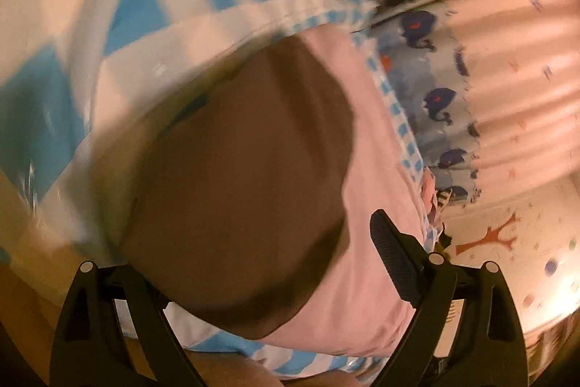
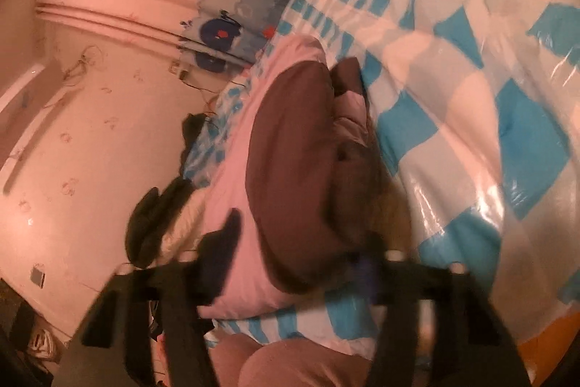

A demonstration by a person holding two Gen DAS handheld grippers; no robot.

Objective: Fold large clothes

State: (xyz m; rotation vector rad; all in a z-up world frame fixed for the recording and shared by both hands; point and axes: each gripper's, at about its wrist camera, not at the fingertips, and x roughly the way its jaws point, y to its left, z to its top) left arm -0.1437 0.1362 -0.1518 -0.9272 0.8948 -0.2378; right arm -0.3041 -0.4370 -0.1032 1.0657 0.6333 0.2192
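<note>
A pink and brown garment lies bunched on a blue-and-white checked cover under clear plastic. In the left wrist view it fills the space between my left gripper's wide-apart fingers; the right finger rests against its pink edge, the left finger is hidden under the brown cloth. In the right wrist view the same garment sits between my right gripper's blurred fingers, which stand apart around it. The left fingertip lies over the pink part.
A pink curtain with a blue elephant-print band hangs beside the bed. A wall with a tree sticker is at the right. Dark clothing lies at the bed's edge. The checked cover spreads to the right.
</note>
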